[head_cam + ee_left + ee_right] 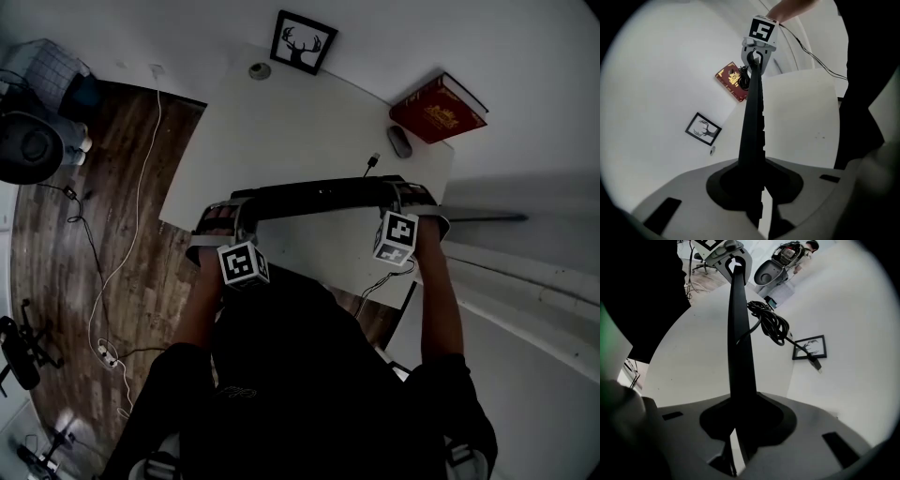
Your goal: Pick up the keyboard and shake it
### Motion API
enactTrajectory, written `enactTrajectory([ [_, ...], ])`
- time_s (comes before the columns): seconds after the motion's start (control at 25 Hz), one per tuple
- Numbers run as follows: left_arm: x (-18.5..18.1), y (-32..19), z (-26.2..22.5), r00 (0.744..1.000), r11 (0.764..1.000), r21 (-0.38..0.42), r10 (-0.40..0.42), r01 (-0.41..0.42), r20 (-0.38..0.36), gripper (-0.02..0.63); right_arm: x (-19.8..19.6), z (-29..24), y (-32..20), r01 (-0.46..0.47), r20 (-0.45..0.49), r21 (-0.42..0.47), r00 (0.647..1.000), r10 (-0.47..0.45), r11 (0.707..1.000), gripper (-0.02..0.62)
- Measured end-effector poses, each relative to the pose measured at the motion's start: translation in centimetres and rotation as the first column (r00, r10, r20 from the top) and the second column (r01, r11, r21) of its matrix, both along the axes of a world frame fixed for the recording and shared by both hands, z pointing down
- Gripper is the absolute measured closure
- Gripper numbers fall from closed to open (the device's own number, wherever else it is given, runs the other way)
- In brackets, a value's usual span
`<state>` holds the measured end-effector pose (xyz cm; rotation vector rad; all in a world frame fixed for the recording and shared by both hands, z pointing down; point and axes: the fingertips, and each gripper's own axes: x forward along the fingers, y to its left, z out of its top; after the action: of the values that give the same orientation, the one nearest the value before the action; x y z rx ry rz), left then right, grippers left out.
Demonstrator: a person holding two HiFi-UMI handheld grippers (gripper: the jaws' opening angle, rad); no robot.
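The black keyboard [319,197] hangs above the white table [281,122], held at both ends. My left gripper [220,217] is shut on its left end and my right gripper [412,199] on its right end. In the left gripper view the keyboard [753,117] runs edge-on away from the jaws of the left gripper [757,187] to the right gripper [759,44] at its far end. The right gripper view shows the same keyboard [739,333] clamped in the right gripper [740,423]. Its coiled cable [771,324] dangles from it with the plug [815,363] free.
A red book [438,109] and a grey mouse [400,142] lie at the table's far right corner. A framed deer picture [303,42] stands at the back edge. An office chair [28,141] and loose cables [122,262] are on the wooden floor to the left.
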<state>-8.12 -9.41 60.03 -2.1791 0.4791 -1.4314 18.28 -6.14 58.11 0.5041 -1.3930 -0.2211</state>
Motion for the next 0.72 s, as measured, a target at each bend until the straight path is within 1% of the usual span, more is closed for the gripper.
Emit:
enactTrajectory([
  [0.12,0.2,-2.3,-3.0,1.000,0.997,0.077,0.005,-0.006,0.022,0.526,0.6,-2.3,-1.1,-0.032,-0.021,0.105,0.999,0.035,0.994,0.506],
  [0.24,0.3,-5.1,-5.7,0.998,0.989,0.150,-0.021,0.011,0.064,0.526,0.5,-5.5,-2.1,-0.053,-0.058,0.231,0.996,0.069,0.971,0.506],
  [0.32,0.4,-7.2,-7.2,0.994,0.979,0.203,-0.054,0.034,0.092,0.525,0.2,-8.1,-2.5,-0.057,-0.090,0.320,0.992,0.090,0.946,0.506],
  [0.44,1.2,-10.0,-9.8,0.993,0.962,0.268,-0.076,0.049,0.089,0.522,-0.1,-12.2,-2.4,-0.068,-0.120,0.428,0.984,0.131,0.901,0.506],
  [0.6,3.7,-12.0,-13.2,0.997,0.945,0.326,-0.033,0.007,0.073,0.522,0.5,-17.2,-1.1,-0.110,-0.123,0.513,0.972,0.200,0.851,0.506],
  [0.72,6.6,-12.9,-16.3,0.998,0.923,0.384,0.014,-0.036,0.062,0.522,1.8,-20.2,0.5,-0.154,-0.121,0.560,0.957,0.265,0.814,0.506],
])
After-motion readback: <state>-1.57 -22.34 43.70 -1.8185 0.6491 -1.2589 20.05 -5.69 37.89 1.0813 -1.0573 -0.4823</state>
